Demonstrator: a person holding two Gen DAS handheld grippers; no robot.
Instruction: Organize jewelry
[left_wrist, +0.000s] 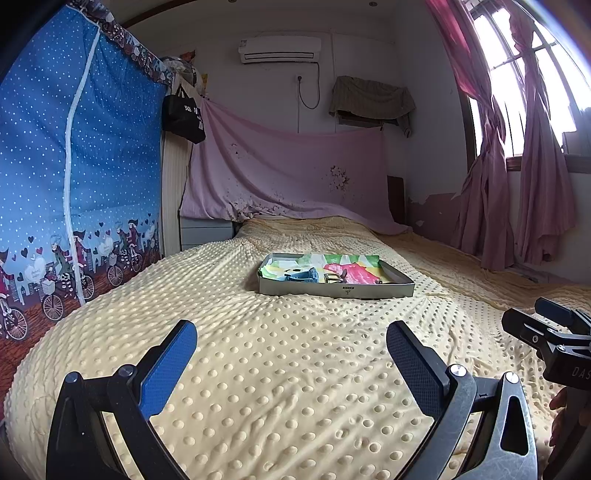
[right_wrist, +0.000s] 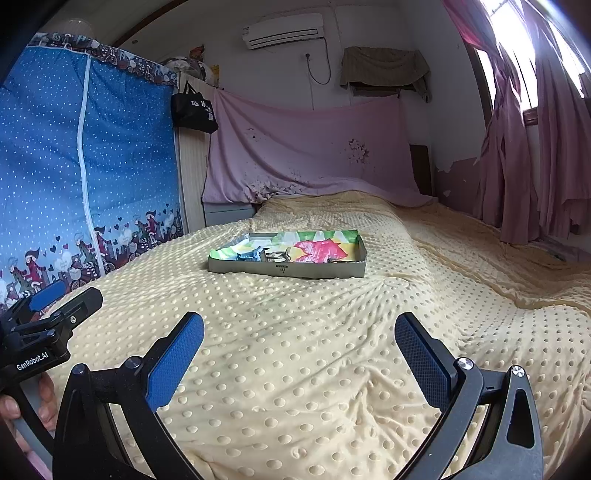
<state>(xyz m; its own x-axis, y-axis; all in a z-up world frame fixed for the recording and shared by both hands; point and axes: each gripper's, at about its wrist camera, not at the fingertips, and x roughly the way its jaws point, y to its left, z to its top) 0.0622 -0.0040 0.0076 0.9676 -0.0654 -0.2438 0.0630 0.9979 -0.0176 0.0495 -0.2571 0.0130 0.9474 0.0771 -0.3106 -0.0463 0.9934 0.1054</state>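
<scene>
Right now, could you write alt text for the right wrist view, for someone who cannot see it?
A shallow grey tray lined with colourful paper and holding small items sits on a bed with a dotted yellow blanket. In front, the right gripper hangs open and empty above the blanket, well short of the tray; the left gripper shows at the left edge.

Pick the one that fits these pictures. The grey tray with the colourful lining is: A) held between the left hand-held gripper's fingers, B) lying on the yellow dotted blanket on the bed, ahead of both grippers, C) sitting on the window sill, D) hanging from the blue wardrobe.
B: the tray lies flat on the blanket, well ahead of the open left hand-held gripper and open right hand-held gripper.
</scene>
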